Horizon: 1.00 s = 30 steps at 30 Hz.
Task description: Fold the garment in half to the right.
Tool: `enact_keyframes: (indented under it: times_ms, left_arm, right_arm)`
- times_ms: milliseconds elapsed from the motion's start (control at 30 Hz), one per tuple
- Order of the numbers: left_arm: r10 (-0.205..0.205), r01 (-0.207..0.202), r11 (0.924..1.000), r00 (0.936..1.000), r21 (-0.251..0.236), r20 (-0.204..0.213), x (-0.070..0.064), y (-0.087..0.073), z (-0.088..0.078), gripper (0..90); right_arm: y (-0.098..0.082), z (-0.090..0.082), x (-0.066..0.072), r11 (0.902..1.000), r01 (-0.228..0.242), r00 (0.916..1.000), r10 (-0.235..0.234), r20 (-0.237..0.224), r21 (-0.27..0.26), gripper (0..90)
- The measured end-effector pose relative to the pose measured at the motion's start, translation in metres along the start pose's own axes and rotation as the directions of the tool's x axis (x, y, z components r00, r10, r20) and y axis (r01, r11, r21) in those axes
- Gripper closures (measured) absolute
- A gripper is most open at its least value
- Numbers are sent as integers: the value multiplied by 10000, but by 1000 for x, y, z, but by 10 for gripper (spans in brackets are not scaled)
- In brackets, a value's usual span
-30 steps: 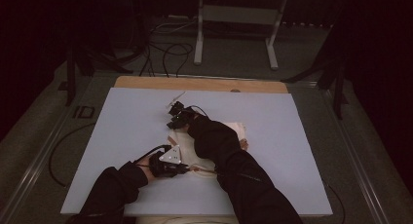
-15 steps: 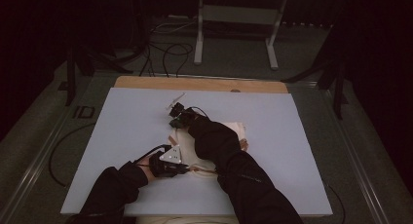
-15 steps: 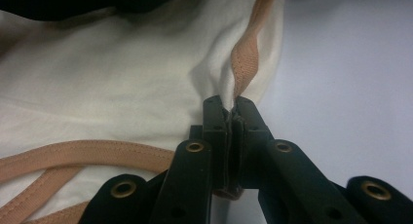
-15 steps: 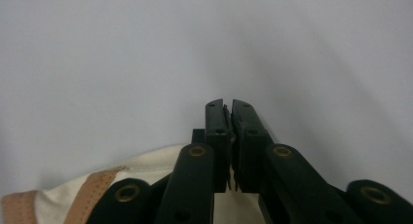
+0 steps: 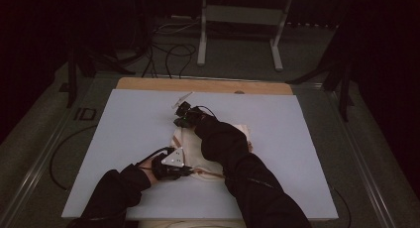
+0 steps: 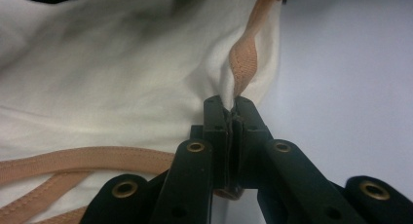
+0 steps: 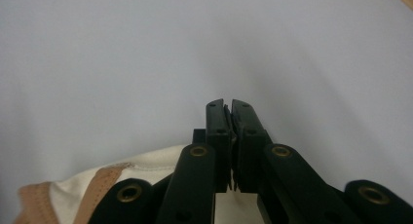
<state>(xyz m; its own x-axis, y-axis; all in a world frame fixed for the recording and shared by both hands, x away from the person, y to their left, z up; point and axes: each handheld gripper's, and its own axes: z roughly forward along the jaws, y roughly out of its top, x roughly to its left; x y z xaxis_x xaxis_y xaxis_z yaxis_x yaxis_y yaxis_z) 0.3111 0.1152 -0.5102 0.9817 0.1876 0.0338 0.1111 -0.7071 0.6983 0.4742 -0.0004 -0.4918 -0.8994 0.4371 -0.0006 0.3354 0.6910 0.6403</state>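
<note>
A cream garment (image 5: 198, 151) with tan trim lies crumpled on the pale blue table (image 5: 138, 129), near its front middle. At the garment's near left side, my left gripper (image 5: 189, 172) points right. Its jaws are shut (image 6: 229, 104) on the cloth's edge where a twisted tan strap (image 6: 243, 58) meets the cream fabric (image 6: 122, 87). My right gripper (image 5: 178, 123) reaches across to the garment's far left corner. Its jaws (image 7: 228, 107) are shut, tips past the cloth's edge, and the cream and tan hem (image 7: 73, 190) runs in under them. The right sleeve hides the garment's middle.
A wooden strip (image 5: 198, 84) borders the table's far edge. Beyond it stand a metal frame's legs (image 5: 203, 39) and loose cables (image 5: 168, 54) on the floor. Another cable (image 5: 59, 153) loops off the table's left side. Bare table surface (image 7: 195, 48) spreads ahead of the right gripper.
</note>
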Motion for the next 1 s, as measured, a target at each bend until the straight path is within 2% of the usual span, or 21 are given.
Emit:
enact_keyframes:
  times_ms: [67,267,567,967,1000]
  left_arm:
    - [146,-145,9999,9999,45,-60,0,2,-1,866]
    - [198,-202,9996,9996,-204,-194,0,9,-8,865]
    - [462,-462,9989,9989,4,-86,1,19,-8,865]
    - [777,-775,9968,9969,195,-136,0,33,-11,865]
    - [825,-822,9964,9965,201,-134,1,34,-12,865]
  right_arm:
    - [1,-3,0,9999,16,10000,-17,-39,-108,876]
    - [3,-16,-2,9996,32,10000,-32,-4,-264,876]
    - [1,-34,-5,9990,4,9998,5,206,-451,876]
    - [-5,-50,-9,9978,-200,9994,216,255,-640,876]
    - [-5,-52,-10,9977,-86,9996,104,275,-667,876]
